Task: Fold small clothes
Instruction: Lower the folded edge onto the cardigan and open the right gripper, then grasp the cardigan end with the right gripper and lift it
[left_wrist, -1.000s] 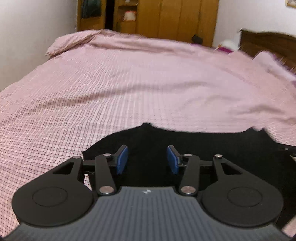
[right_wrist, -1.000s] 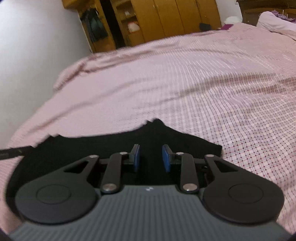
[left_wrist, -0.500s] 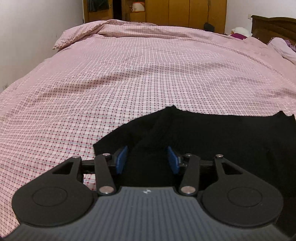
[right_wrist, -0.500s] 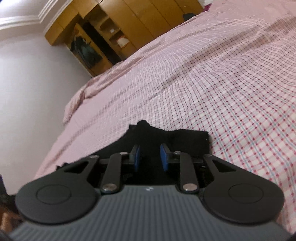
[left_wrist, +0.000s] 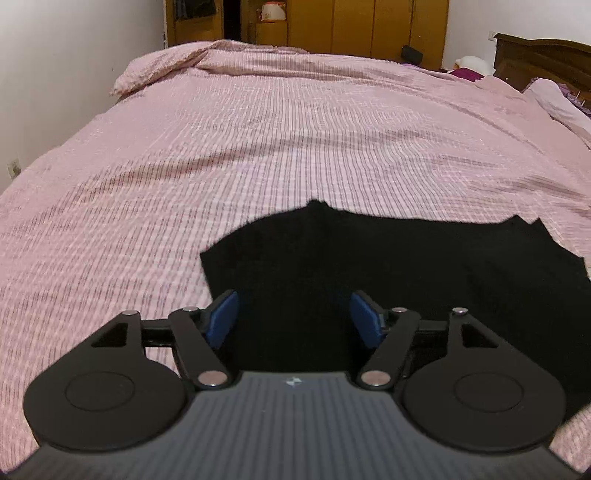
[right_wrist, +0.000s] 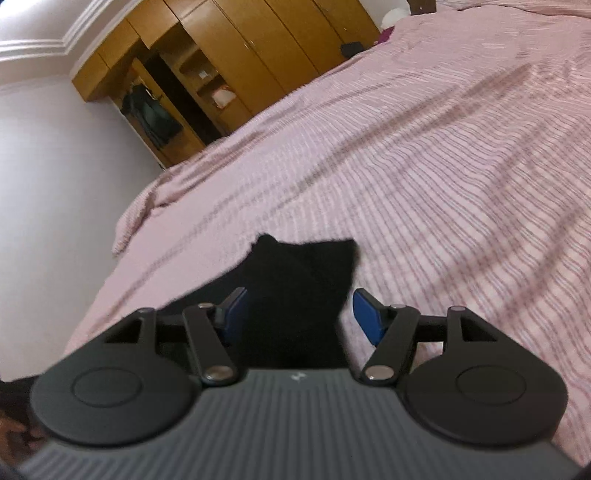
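Right up close, the left gripper (left_wrist: 293, 317) has its jaws standing wide apart, and they have just been opening. Its blue pads (left_wrist: 221, 316) press on nothing. The black garment (left_wrist: 369, 266) lies flat under and past them, with cloth showing between the jaws but not pinched.

The right gripper (right_wrist: 295, 314) is let go too. Its jaws have also just been opening. A narrow part of the black garment (right_wrist: 299, 280) lies between its blue pads (right_wrist: 365, 317), and the pads do not squeeze it. This view is tilted and a bit blurry.

The garment rests on the near part of the bed, on a pink checked bedspread (left_wrist: 277, 140). The bedspread runs far back, with soft wrinkles in it.

Farther away stands a brown wooden wardrobe (right_wrist: 258, 55) by the white wall (left_wrist: 55, 74). A dark wooden headboard (left_wrist: 543, 55) shows at the far right in the left view.
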